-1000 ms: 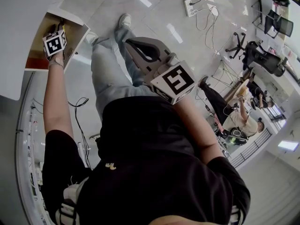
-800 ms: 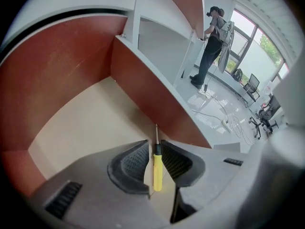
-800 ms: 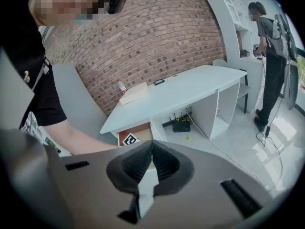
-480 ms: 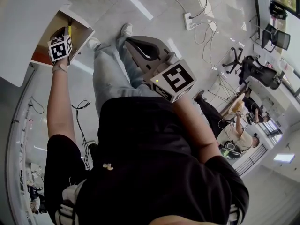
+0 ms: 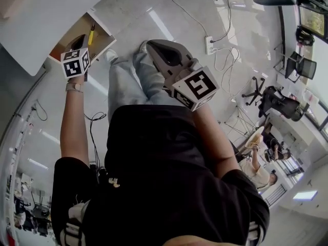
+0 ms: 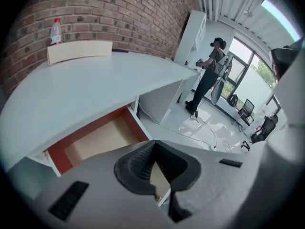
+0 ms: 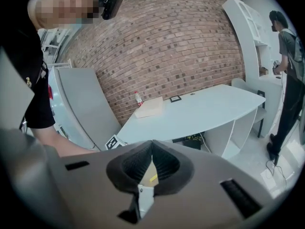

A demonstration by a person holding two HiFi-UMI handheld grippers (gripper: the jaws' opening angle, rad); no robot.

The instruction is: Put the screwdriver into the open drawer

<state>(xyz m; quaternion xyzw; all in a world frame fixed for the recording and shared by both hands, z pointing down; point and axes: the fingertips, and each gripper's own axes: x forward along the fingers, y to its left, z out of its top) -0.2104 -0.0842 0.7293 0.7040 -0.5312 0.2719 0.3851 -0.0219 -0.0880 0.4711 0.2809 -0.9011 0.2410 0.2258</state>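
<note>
The open drawer juts out from under the white desk at the upper left of the head view. A screwdriver with a yellow handle lies inside it. My left gripper hovers just in front of the drawer, shut and holding nothing. In the left gripper view the drawer shows its pale bottom and red-brown sides beyond my left gripper. My right gripper is held over the person's legs, shut and holding nothing. In the right gripper view a sliver of yellow shows below my right gripper.
A bottle and a flat cardboard box sit on the desk by the brick wall. A person stands by a white shelf. A power strip with cables lies on the floor, with office chairs beyond.
My left gripper has drawn back out of the drawer towards the person, and the screwdriver now lies in the drawer apart from it. The right gripper has barely moved.
</note>
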